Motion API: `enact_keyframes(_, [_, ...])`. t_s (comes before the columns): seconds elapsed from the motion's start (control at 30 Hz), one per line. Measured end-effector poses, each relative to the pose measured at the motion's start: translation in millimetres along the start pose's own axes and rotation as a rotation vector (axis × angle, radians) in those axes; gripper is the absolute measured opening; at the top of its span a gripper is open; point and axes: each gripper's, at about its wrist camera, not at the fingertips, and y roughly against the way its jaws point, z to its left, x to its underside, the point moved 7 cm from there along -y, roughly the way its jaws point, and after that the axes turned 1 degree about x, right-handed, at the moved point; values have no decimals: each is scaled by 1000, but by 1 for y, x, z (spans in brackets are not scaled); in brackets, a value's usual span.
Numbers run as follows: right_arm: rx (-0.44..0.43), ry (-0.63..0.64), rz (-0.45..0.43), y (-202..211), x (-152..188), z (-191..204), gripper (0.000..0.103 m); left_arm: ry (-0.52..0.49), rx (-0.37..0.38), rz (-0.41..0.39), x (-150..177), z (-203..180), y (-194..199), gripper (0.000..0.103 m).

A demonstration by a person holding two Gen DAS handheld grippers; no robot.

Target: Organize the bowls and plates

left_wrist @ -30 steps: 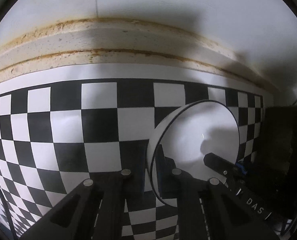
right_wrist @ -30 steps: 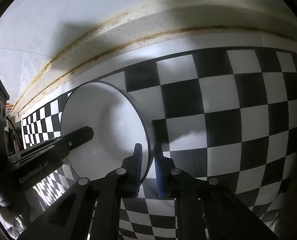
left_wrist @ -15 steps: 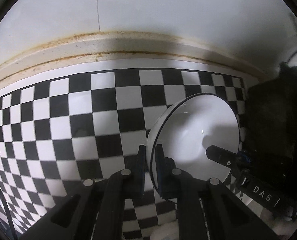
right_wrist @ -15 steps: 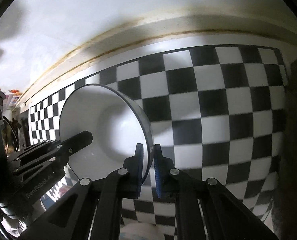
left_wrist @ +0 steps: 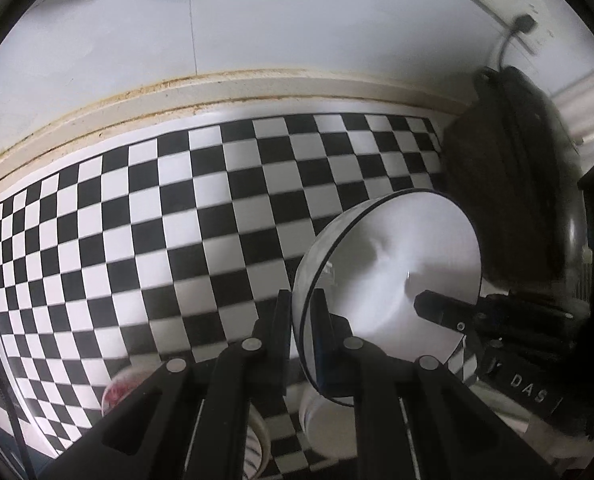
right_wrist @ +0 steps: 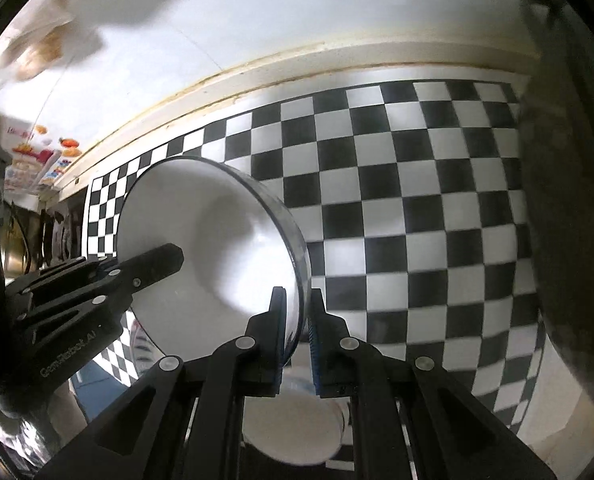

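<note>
Bowl (left_wrist: 393, 264), white with thin dark rim line, held up clear above the checkered mat (left_wrist: 177, 240), tipped so its open inside faces both cameras. Two grips on it, opposite sides of the rim.

Left gripper (left_wrist: 302, 312) pointing steeply down, jaws nearly closed, pinching the bowl's rim wall; one finger outside, one inside. In the right wrist view the same gripper comes in from the left edge, finger (right_wrist: 153, 258) lying across the bowl's (right_wrist: 217, 256) inside.

Right gripper (right_wrist: 297, 312) also aimed steeply down, jaws nearly closed, clamped on the near rim; blue pad (right_wrist: 316, 344) on the outer finger, against the bowl's outer wall. In the left wrist view its finger (left_wrist: 437, 308) reaches into the bowl from the right side.

Below the held bowl, another white bowl (left_wrist: 329, 424) sits on the mat, partly hidden behind the left gripper's fingers; right wrist view shows it (right_wrist: 293, 428) low, between the arms of the gripper. Small pinkish dish (left_wrist: 115, 392) near the mat's lower left, blurred, partly hidden, can't tell more.

Mat runs up to a stained cream ledge (left_wrist: 217, 92) under a white wall (left_wrist: 297, 20). Dark rounded appliance (left_wrist: 513, 168) just right of the mat, cable going up the wall to a plug.
</note>
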Motion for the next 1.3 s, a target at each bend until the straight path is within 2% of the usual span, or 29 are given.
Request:
enact_keyframes(0.3, [-15, -22, -29, 23, 62, 10, 12, -56, 6, 11, 57, -13, 14, 7])
enact_keyframes(0.67, [-17, -78, 42, -9, 133, -6, 11, -103, -8, 104, 113, -23, -15, 7])
enact_keyframes(0.93, [-2, -109, 83, -32, 150, -24, 12, -122, -35, 162, 129, -27, -46, 7])
enact_keyframes(1.3, [4, -112, 130, -52, 157, -30, 11, -130, -70, 190, 135, -27, -66, 7])
